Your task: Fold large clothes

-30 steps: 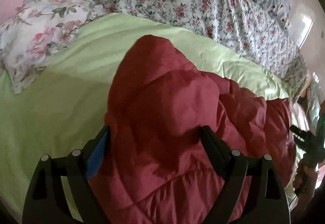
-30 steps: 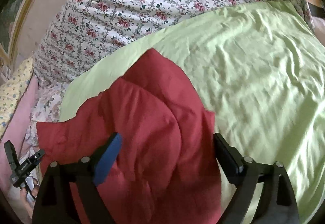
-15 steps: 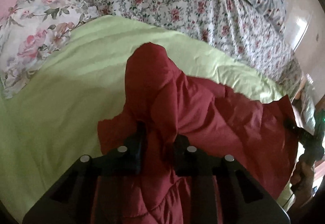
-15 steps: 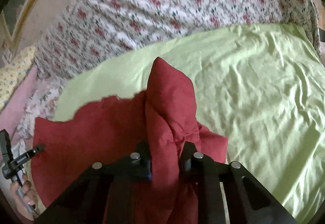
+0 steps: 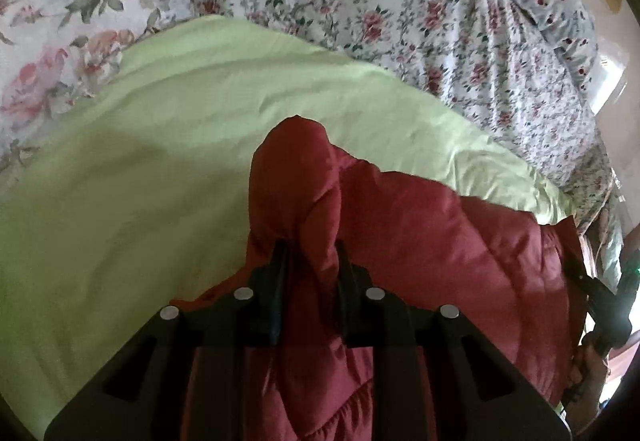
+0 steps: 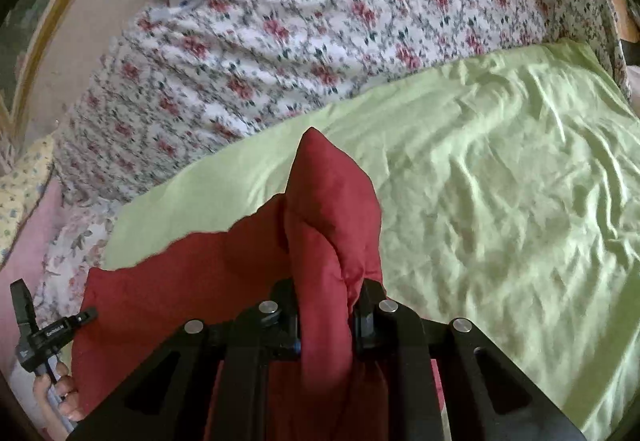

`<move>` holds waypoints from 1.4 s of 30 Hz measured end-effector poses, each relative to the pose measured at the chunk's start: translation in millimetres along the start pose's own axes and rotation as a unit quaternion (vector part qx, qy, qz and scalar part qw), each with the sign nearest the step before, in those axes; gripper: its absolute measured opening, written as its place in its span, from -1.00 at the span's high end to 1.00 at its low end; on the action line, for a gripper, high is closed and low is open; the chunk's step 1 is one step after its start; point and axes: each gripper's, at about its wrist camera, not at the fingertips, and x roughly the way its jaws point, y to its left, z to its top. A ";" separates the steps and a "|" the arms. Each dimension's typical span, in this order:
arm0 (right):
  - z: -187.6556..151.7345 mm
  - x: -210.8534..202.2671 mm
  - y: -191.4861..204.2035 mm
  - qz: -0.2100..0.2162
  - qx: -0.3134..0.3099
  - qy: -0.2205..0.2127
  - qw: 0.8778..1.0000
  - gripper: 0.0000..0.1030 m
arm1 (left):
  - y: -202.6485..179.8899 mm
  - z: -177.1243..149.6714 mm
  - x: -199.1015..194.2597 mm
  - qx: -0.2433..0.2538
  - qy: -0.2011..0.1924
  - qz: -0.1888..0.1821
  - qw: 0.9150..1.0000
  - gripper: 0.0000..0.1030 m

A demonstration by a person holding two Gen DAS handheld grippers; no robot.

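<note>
Red quilted garment (image 5: 420, 241) bunched in both grips: left gripper (image 5: 310, 261) and right gripper (image 6: 326, 301) each pinch a raised ridge, garment near edge of the green sheet (image 6: 500, 181). Lift evenly, keep the edge taut. A second ago both were spread wide.

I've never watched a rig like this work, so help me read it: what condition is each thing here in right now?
Left gripper: shut, pinching a bunched ridge of the garment.
Right gripper: shut, pinching another bunched ridge.
Red padded garment: crumpled, held at two places, not neatly folded.
Light green sheet: spread out, wrinkled, under the garment.
Floral bedspread: spread behind the sheet.
Floral pillow: lying at the sheet's far left edge.
</note>
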 end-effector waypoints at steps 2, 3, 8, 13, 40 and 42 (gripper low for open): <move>-2.1 6.5 -5.0 0.003 0.007 0.008 1.000 0.69 | -0.3 -0.3 3.8 0.001 0.003 0.000 1.000 0.65; -3.0 7.8 -6.5 0.004 0.009 0.010 1.000 0.69 | -0.8 -0.7 4.8 0.002 0.004 0.001 1.000 0.65; -6.0 10.7 -9.4 0.007 0.015 0.015 1.000 0.69 | -1.2 -1.7 3.5 0.000 0.005 0.003 1.000 0.65; -7.1 12.3 -8.6 0.004 0.013 0.011 1.000 0.68 | 2.5 -4.1 -13.0 -0.016 -0.005 0.002 1.000 0.64; -60.5 -84.3 12.2 -0.004 -0.034 -0.107 0.994 -0.15 | -92.6 -115.5 -49.1 0.100 0.034 -0.028 0.994 0.54; -76.5 -96.8 17.1 0.010 -0.038 -0.101 0.994 -0.15 | -88.7 -115.5 -47.9 0.090 0.034 -0.035 0.995 0.54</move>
